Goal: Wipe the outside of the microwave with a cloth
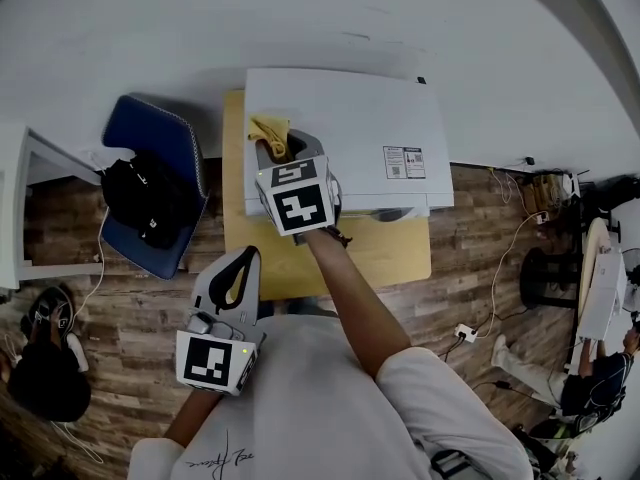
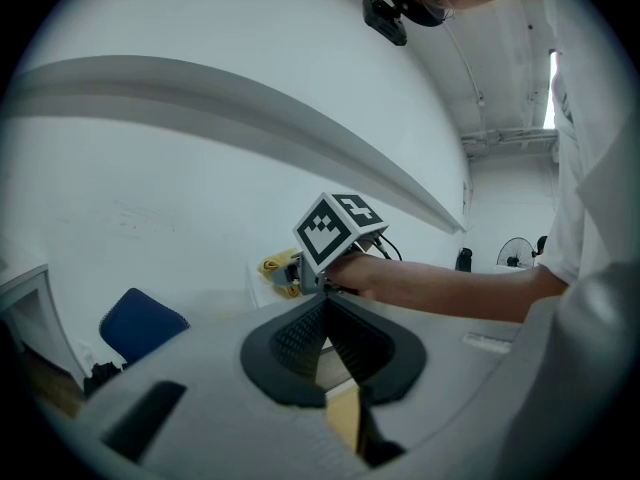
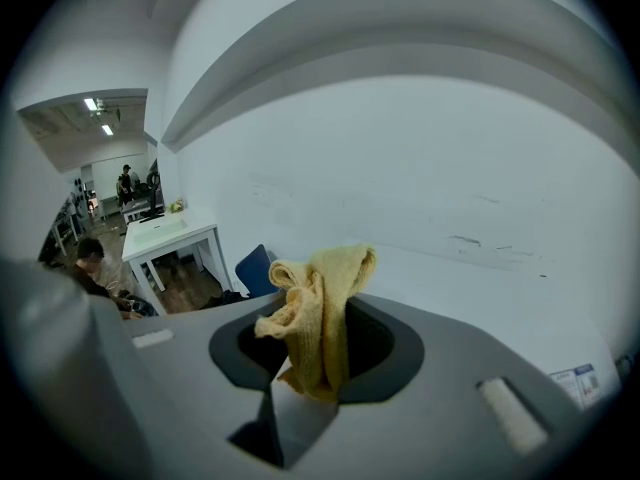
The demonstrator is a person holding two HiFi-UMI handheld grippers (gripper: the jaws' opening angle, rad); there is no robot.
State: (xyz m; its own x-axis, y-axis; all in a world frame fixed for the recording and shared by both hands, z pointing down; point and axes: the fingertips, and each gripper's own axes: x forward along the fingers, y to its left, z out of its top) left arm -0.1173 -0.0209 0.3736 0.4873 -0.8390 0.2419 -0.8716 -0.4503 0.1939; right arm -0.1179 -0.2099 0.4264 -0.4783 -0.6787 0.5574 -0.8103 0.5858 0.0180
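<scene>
Left gripper (image 1: pixel 247 259): nearest item, low and left, close to my body. Its jaws are closed with pad meeting pad and nothing between them. It is idle and well apart from the work.

Chair (image 1: pixel 165 133): blue, far left on the floor, with a black bag (image 1: pixel 150 196) on its seat. No part in the task.

Table (image 1: pixel 385 253): pale wood, carries the microwave. A bare strip shows on the near side.

Right gripper (image 1: pixel 283 148): arm stretched forward, jaws clamped on the cloth (image 3: pixel 318 313). The cloth is yellow and bunched into a loose wad that stands up out of the jaws, over the left edge of the microwave top. I cannot tell whether it touches the surface.

Microwave (image 1: pixel 350 118): white, centre, its top facing me and a label (image 1: pixel 403 161) on the top at right.

Handling notes, my judgement:
- Tip the right gripper so the wad lies flat on the top.
- Press lightly and draw long overlapping strokes from the left edge toward the label.
- Keep the grip firm so the cloth does not pull free.
- Bring my free gripper up to steady the casing if it slides.
- Sides and front follow.
</scene>
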